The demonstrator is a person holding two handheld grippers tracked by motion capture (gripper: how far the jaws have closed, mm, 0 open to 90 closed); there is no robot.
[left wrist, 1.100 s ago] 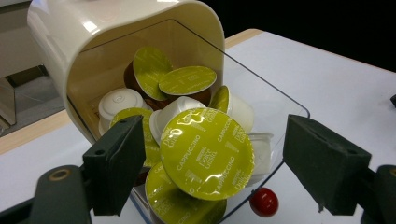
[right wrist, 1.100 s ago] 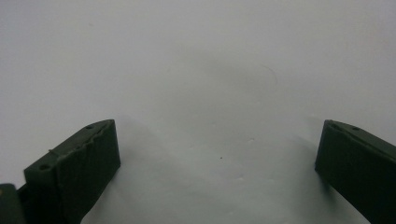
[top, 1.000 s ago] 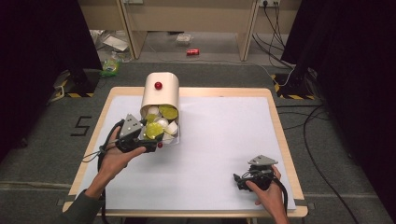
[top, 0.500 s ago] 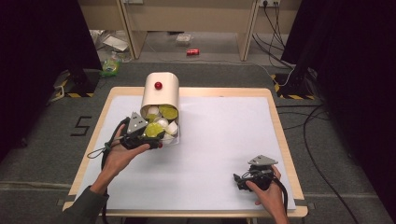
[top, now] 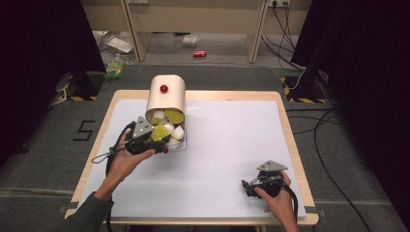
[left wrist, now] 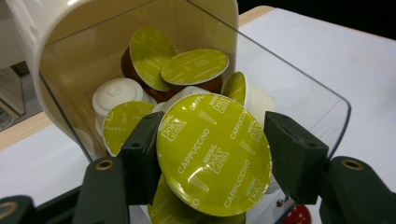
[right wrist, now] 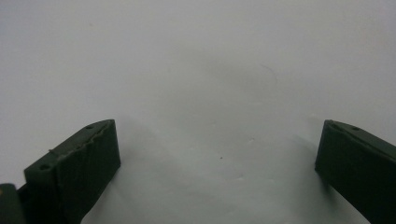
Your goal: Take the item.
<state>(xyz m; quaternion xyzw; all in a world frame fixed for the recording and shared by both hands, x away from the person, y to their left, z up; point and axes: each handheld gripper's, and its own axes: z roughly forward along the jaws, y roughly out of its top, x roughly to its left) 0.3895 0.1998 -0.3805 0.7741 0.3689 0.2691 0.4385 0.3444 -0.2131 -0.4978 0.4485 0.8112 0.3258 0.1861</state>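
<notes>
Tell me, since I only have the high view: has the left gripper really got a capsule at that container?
Observer: Yes. In the left gripper view, the left gripper has just been closing, and its fingers press both sides of a green-lidded capsule.
Operator: Can you read the lid?
Observer: It says Cappuccino.
Operator: And the right gripper?
Observer: The right gripper is wide open over the bare white table cover, nothing between its fingers.
</notes>
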